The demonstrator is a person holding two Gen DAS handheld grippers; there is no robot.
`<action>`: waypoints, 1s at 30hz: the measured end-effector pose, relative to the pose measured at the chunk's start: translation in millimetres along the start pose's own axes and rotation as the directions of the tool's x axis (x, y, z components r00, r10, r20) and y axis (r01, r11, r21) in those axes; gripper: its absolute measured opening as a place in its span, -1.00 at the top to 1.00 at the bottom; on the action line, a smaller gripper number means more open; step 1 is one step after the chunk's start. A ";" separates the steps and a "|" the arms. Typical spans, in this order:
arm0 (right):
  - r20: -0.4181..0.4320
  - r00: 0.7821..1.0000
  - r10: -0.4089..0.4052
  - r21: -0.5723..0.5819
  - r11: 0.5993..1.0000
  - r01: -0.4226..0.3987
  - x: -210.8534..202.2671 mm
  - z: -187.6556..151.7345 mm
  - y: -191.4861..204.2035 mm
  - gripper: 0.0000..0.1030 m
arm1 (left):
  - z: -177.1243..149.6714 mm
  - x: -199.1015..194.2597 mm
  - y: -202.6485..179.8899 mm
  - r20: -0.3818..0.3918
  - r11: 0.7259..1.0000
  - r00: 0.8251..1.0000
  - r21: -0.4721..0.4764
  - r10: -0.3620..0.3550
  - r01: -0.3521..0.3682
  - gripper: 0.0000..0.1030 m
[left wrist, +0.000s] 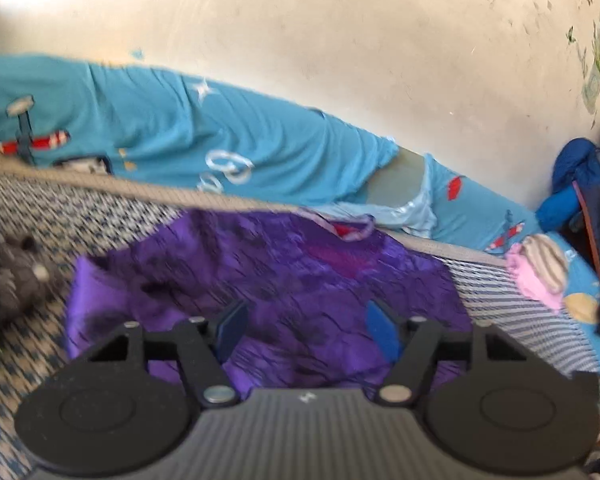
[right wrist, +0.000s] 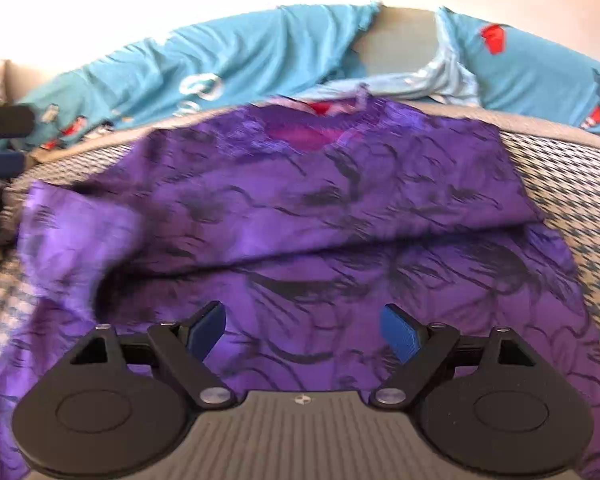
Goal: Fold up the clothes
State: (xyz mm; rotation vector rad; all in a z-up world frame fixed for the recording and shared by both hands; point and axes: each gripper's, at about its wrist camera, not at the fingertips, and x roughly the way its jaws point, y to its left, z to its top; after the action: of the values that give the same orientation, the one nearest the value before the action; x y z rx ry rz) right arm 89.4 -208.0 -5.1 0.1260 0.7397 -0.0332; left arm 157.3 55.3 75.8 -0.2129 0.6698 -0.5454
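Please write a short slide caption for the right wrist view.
Open right gripper hovers over a partly folded purple shirt on a checked bedspread.

A home bedroom; blue cartoon bedsheet (left wrist: 172, 128); scuffed wall (left wrist: 340, 40).

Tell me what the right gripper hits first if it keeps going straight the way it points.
Most likely the purple shirt: the right gripper stands open and angles down at its lower part, just before the fold across it. Nothing shows between them, though depth is hard to judge.
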 end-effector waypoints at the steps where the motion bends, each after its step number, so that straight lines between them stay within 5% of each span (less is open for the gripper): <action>1: 0.006 0.999 0.036 -0.005 0.999 -0.036 -1.6 0.2 2.3 -0.63 | 0.0 -0.7 3.8 0.014 1.000 1.000 -0.003 0.020 -0.020 -0.30; 9: 0.062 0.963 0.261 -0.047 0.965 -0.258 -9.3 3.8 22.5 -0.63 | 2.6 12.2 49.7 0.024 0.959 0.965 -0.119 0.262 -0.257 -0.41; 14: 0.107 0.937 0.333 -0.035 0.943 -0.331 -1.5 8.0 34.2 -0.63 | 1.1 16.3 57.8 0.005 0.931 0.936 -0.104 0.351 -0.349 -0.58; 20: 0.152 0.924 0.350 0.015 0.934 -0.356 17.4 19.9 45.3 -0.63 | 0.4 16.4 54.7 0.017 0.917 0.919 -0.068 0.395 -0.393 -0.75; 30: 0.113 0.929 0.352 -0.038 0.936 -0.350 56.4 27.9 69.0 -0.61 | 3.1 16.1 82.1 -0.024 0.884 0.895 -0.147 0.445 -0.443 -0.78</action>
State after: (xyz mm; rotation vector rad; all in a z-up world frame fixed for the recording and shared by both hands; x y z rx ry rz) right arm 154.9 -142.3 -15.6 0.2370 0.5903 0.3056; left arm 203.4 115.6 40.4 -0.1933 0.7230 -0.0512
